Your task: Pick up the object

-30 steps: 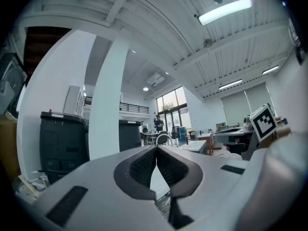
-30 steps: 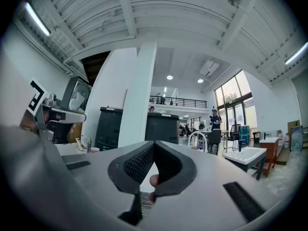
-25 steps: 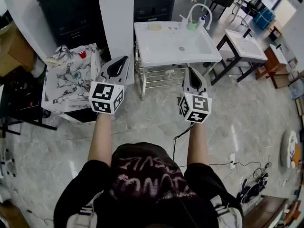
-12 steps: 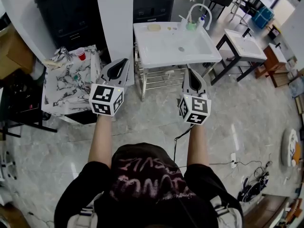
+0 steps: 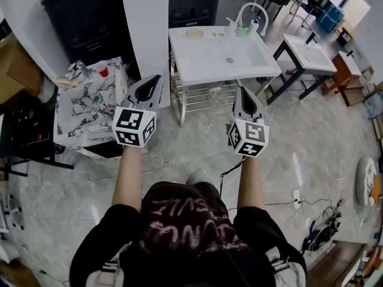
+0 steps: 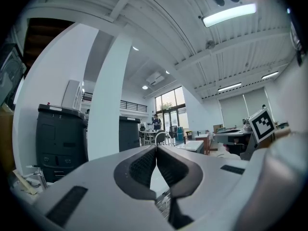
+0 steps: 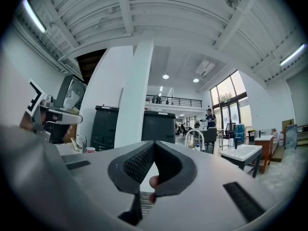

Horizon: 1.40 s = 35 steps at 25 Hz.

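jaws pressed together, nothing between them, on left gripper [image 6: 156, 150] and right gripper [image 7: 154, 144]; both held side by side over floor [image 5: 311, 142], near white sink [image 5: 203, 55].

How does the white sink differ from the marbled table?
The white sink is plain, with a curved tap at its back; the marbled table is black-veined and carries a red cup. The sink sits on a metal frame; the table's base looks dark. Both are pale-topped.
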Tool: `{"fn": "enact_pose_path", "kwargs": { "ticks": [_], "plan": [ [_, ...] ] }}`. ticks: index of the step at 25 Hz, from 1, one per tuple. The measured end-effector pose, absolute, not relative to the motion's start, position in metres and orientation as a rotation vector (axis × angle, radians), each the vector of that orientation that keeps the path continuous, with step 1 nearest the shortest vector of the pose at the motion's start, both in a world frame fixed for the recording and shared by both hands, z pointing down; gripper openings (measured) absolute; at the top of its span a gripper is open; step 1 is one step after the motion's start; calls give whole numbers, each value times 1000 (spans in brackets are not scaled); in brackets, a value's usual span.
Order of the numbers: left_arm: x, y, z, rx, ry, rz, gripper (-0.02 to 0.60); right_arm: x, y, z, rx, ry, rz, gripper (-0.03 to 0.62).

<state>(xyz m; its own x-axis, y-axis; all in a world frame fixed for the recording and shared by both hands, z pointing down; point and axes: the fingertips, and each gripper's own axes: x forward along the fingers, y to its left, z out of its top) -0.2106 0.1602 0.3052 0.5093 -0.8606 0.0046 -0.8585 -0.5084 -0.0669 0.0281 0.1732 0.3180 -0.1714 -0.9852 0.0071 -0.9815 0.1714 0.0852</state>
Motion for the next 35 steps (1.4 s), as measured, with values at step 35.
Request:
{"fn": "enact_pose_path", "kwargs": {
  "ticks": [35],
  "plan": [
    [-137, -58, 341, -2710, 1586, -172, 17, 89, -62, 358, 1876, -2381, -5, 14]
  ]
}}
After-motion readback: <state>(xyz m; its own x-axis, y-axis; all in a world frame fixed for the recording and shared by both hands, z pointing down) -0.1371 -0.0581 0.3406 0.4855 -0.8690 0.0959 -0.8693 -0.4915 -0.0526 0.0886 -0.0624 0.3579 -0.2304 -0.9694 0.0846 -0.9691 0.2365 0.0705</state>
